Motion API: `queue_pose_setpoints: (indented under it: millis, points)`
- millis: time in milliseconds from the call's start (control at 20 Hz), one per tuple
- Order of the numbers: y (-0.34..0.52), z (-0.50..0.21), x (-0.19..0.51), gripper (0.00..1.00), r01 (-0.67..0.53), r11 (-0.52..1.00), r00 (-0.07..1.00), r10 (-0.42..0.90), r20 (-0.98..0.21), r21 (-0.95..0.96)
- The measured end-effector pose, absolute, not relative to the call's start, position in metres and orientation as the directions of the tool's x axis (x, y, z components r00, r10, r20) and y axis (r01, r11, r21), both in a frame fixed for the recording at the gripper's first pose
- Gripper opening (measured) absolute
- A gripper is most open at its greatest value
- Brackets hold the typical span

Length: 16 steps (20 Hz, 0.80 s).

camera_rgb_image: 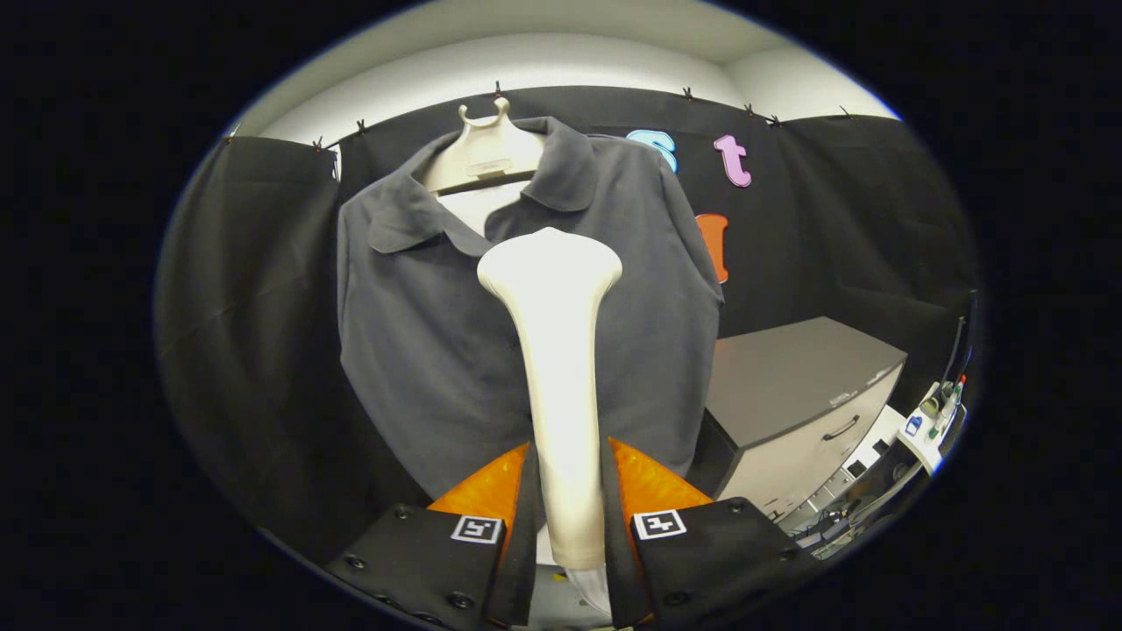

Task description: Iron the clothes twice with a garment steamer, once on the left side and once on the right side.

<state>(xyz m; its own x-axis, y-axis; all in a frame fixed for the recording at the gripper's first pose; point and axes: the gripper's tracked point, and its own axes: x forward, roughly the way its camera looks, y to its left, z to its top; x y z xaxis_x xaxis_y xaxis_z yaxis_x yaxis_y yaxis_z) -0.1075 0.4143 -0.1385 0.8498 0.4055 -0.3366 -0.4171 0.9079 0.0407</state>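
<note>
Two fingers of the gripper (568, 491) are clamped on the handle of a cream plastic garment steamer (557, 350), its head held upright before a dark grey collared shirt (421, 333) hung on a cream hanger (485, 149).

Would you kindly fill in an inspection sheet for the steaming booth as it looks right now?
Surface: no worktable seen; grey drawer cabinet stands to the right of the shirt, its top bare.
Job's things: dark polo shirt hangs on a pale hanger against the black cloth wall; white garment steamer is held upright in front of the shirt's middle, head near the collar.
Clutter: small bottles and items on a white shelf far right.
Grippers: gripper shut on the steamer's handle, a finger on each side.
Cables: dark cable above the shelf; tangle near the floor, unclear.
Surroundings: white wall and ceiling above the cloth.
</note>
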Motion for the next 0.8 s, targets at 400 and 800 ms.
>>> queue_pose_setpoints:
  millis: [400, 800]
  points:
    - [0.477, -0.122, -0.117, 0.41, -0.519, 0.855, 0.815, 0.501, -0.292, 0.019]
    - [0.501, -0.122, -0.117, 0.41, -0.526, 0.850, 0.815, 0.508, -0.279, 0.011]
